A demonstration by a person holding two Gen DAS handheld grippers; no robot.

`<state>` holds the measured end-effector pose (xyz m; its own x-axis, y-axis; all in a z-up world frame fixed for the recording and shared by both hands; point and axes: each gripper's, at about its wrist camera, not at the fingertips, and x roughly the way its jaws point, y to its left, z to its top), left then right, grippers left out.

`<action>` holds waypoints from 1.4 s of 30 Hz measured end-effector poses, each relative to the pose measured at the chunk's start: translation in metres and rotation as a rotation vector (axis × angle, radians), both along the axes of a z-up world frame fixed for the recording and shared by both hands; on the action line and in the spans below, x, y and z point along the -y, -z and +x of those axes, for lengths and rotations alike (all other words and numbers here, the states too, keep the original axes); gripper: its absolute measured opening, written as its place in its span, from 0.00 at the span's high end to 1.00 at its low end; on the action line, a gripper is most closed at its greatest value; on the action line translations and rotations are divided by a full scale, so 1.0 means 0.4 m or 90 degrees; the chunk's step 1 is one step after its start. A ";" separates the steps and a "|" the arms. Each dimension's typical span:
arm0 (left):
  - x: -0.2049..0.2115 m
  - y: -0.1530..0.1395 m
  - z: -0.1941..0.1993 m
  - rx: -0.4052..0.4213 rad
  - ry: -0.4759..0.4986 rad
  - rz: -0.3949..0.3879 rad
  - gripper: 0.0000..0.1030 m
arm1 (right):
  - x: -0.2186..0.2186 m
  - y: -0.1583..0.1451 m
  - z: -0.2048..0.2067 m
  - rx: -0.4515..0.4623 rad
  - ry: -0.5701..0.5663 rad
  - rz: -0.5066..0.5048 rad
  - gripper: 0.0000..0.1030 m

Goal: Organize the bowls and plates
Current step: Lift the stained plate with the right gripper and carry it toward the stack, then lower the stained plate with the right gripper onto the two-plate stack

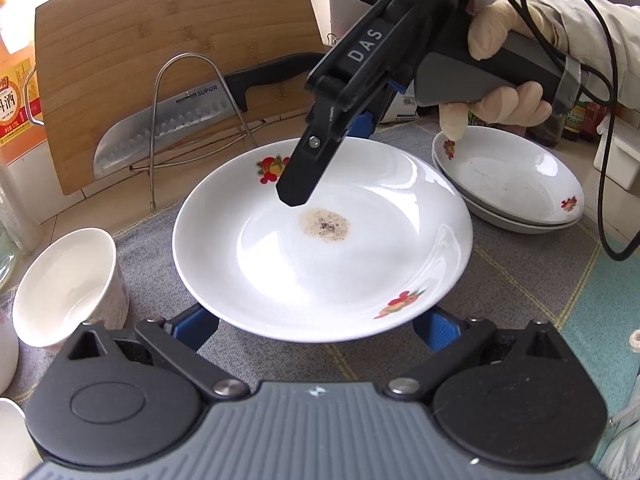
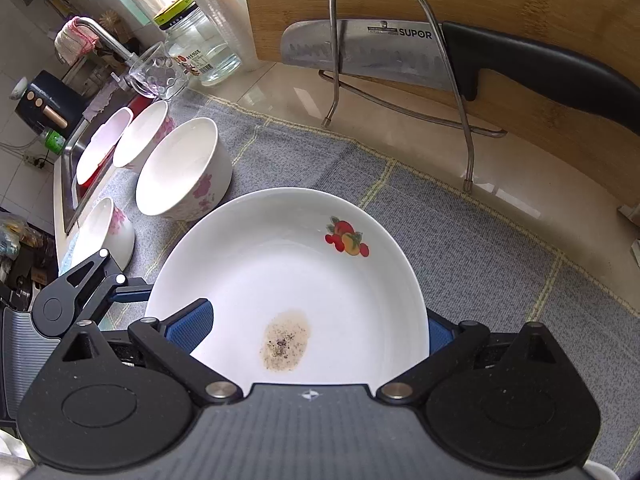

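Right wrist view: right gripper [image 2: 316, 332] has its blue pads either side of the plate [image 2: 280, 272] — one pad [image 2: 190, 326] lies over the near rim on the inside, the other sits against the outer edge. Looks clamped on the rim, plate tilted up off the mat [image 2: 460, 240]. Left wrist view shows the same gripper [image 1: 298, 184] coming in from the far side, one black finger over the plate's inner face.

Left gripper [image 1: 316, 324] sits at the opposite rim, blue pads wide apart and below the plate [image 1: 320, 248]. Jaws spread, not gripping; probably just steadying or standing by, so the plate's weight is on the right one.

Plate has a brownish dried stain [image 1: 325, 225] near the centre and fruit decals on the rim. Held low over the mat, well short of the stack.

Two matching plates are stacked [image 1: 516, 184] to the right on the mat, so that's the likely destination. Four bowls [image 2: 184, 172] are grouped at the left near the sink [image 2: 70, 168], one tipped on its side. Rim-only grip on glazed ceramic can slip, so keep the tilt small.

Knife [image 2: 400, 52] in the rack and the board [image 2: 520, 8] behind are clear of the path.
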<state>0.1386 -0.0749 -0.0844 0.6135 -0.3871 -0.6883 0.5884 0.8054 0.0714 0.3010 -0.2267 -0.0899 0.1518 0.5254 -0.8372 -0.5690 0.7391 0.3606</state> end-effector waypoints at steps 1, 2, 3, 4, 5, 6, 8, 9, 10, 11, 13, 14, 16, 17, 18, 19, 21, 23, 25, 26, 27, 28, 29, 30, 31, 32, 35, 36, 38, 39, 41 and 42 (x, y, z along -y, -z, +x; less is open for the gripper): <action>0.001 -0.004 -0.006 -0.001 0.000 -0.002 0.01 | 0.001 -0.006 -0.010 0.003 0.000 0.001 0.00; 0.001 -0.007 -0.011 -0.003 0.000 -0.004 0.01 | 0.002 -0.011 -0.018 0.005 -0.001 0.002 0.00; 0.001 -0.011 -0.018 -0.004 0.000 -0.007 0.01 | 0.003 -0.016 -0.026 0.007 -0.001 0.003 0.00; 0.003 -0.015 -0.024 -0.002 0.000 -0.009 0.01 | 0.004 -0.019 -0.032 0.008 0.000 0.004 0.00; 0.004 -0.018 -0.030 -0.001 0.001 -0.009 0.01 | 0.005 -0.023 -0.042 0.011 -0.001 0.004 0.00; 0.006 -0.021 -0.036 0.001 0.001 -0.005 0.01 | 0.008 -0.027 -0.052 0.014 0.000 0.002 0.00; 0.011 -0.028 -0.055 0.004 0.004 -0.001 0.01 | 0.012 -0.032 -0.067 0.017 0.002 0.004 0.00; 0.012 -0.031 -0.060 0.004 0.005 0.000 0.01 | 0.014 -0.034 -0.075 0.018 0.002 0.005 0.00; 0.013 -0.035 -0.066 0.005 0.006 -0.001 0.01 | 0.016 -0.038 -0.085 0.020 0.003 0.007 0.00; 0.015 -0.040 -0.074 0.005 0.008 0.000 0.01 | 0.019 -0.041 -0.092 0.021 0.005 0.008 0.00; 0.020 -0.046 -0.086 0.007 0.012 0.000 0.01 | 0.026 -0.046 -0.109 0.025 0.008 0.011 0.00; 0.023 -0.050 -0.092 0.008 0.014 0.002 0.01 | 0.030 -0.048 -0.116 0.026 0.009 0.012 0.00; 0.030 -0.054 -0.106 0.009 0.017 0.005 0.01 | 0.040 -0.052 -0.129 0.029 0.013 0.015 0.00; 0.033 -0.054 -0.110 0.009 0.019 0.005 0.01 | 0.047 -0.054 -0.139 0.029 0.016 0.019 0.00; 0.037 -0.055 -0.115 0.009 0.021 0.006 0.01 | 0.054 -0.056 -0.145 0.030 0.017 0.021 0.00; 0.041 -0.057 -0.122 0.009 0.023 0.006 0.01 | 0.059 -0.058 -0.153 0.030 0.019 0.022 0.00; 0.050 -0.059 -0.128 0.009 0.028 0.010 0.01 | 0.069 -0.058 -0.165 0.031 0.024 0.023 0.00; 0.059 -0.061 -0.135 0.009 0.034 0.012 0.01 | 0.080 -0.056 -0.177 0.030 0.032 0.022 0.00; 0.069 -0.062 -0.141 0.008 0.041 0.014 0.01 | 0.092 -0.055 -0.190 0.030 0.037 0.022 0.00; 0.074 -0.063 -0.145 0.007 0.044 0.014 0.01 | 0.098 -0.056 -0.196 0.029 0.040 0.023 0.00; 0.080 -0.064 -0.148 0.007 0.047 0.014 0.01 | 0.104 -0.055 -0.201 0.029 0.041 0.024 0.00; 0.086 -0.065 -0.149 0.007 0.049 0.013 0.01 | 0.111 -0.055 -0.208 0.029 0.043 0.024 0.00; 0.092 -0.065 -0.151 0.007 0.052 0.013 0.01 | 0.118 -0.055 -0.212 0.029 0.046 0.024 0.00; 0.097 -0.067 -0.158 0.007 0.054 0.012 0.01 | 0.125 -0.055 -0.217 0.029 0.050 0.024 0.00; 0.102 -0.068 -0.160 0.006 0.056 0.010 0.01 | 0.130 -0.055 -0.220 0.030 0.053 0.023 0.00; 0.107 -0.070 -0.161 0.006 0.060 0.010 0.01 | 0.139 -0.055 -0.225 0.030 0.057 0.023 0.00; 0.121 -0.073 -0.164 0.007 0.070 0.011 0.01 | 0.161 -0.057 -0.237 0.032 0.067 0.023 0.00; 0.126 -0.074 -0.165 0.009 0.073 0.012 0.01 | 0.168 -0.058 -0.242 0.033 0.071 0.024 0.00; 0.137 -0.076 -0.167 0.011 0.080 0.013 0.01 | 0.181 -0.061 -0.250 0.036 0.077 0.024 0.00; 0.143 -0.076 -0.168 0.012 0.084 0.012 0.01 | 0.189 -0.063 -0.254 0.038 0.081 0.024 0.00; 0.156 -0.079 -0.168 0.013 0.092 0.011 0.01 | 0.205 -0.066 -0.263 0.041 0.087 0.024 0.00; 0.163 -0.080 -0.168 0.014 0.097 0.011 0.01 | 0.214 -0.068 -0.266 0.042 0.091 0.025 0.00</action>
